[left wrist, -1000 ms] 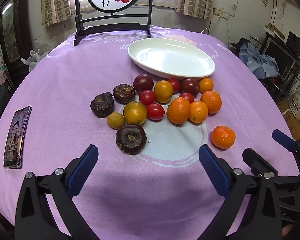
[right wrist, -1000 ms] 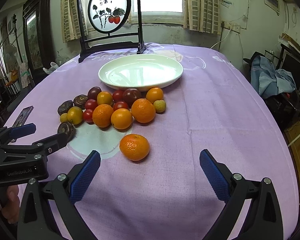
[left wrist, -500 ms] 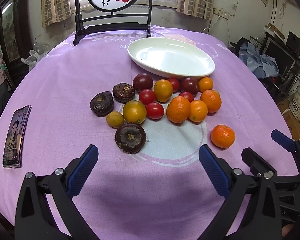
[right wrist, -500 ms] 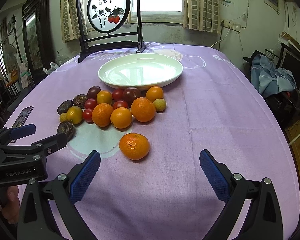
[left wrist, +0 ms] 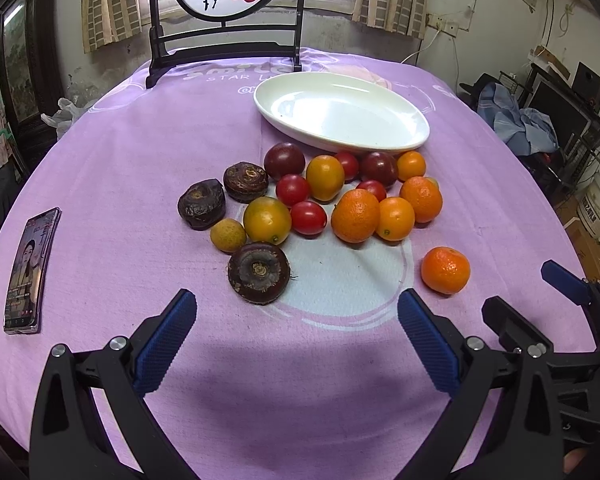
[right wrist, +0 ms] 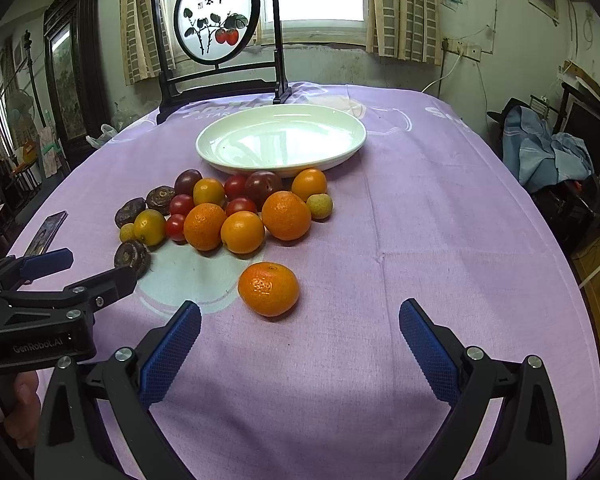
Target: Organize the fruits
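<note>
Both grippers hang low over the near edge of the purple cloth-covered round table [left wrist: 100, 168], fingers spread wide apart and holding nothing. The left gripper [left wrist: 296, 336] faces the dark brown, wrinkled round fruit [left wrist: 259, 266] at the near side of the heap; the right gripper [right wrist: 300, 344] faces the lone orange mandarin [right wrist: 268, 288], which sits apart from the rest.

The fruits lie on the cloth in a tight cluster just in front of the empty white oval plate [right wrist: 352, 142]: small red tomatoes [left wrist: 308, 217], dark purple plums [left wrist: 284, 160], and glossy orange kumquat-like fruits [left wrist: 395, 218], many touching one another. None is on the plate yet.

What worries me is how round everything is. If the right fingers close off-centre on the mandarin, it may well squirt out and roll toward the table's edge. The heap is worse: reaching for a tomato in the middle would likely nudge its neighbours and set several rolling. The soft tomatoes could split under a hard squeeze. The two grippers also sit close side by side, so reaching inward together risks a knock. The black smartphone [left wrist: 26, 270] lies well off to the left, out of harm's way, I think.
</note>
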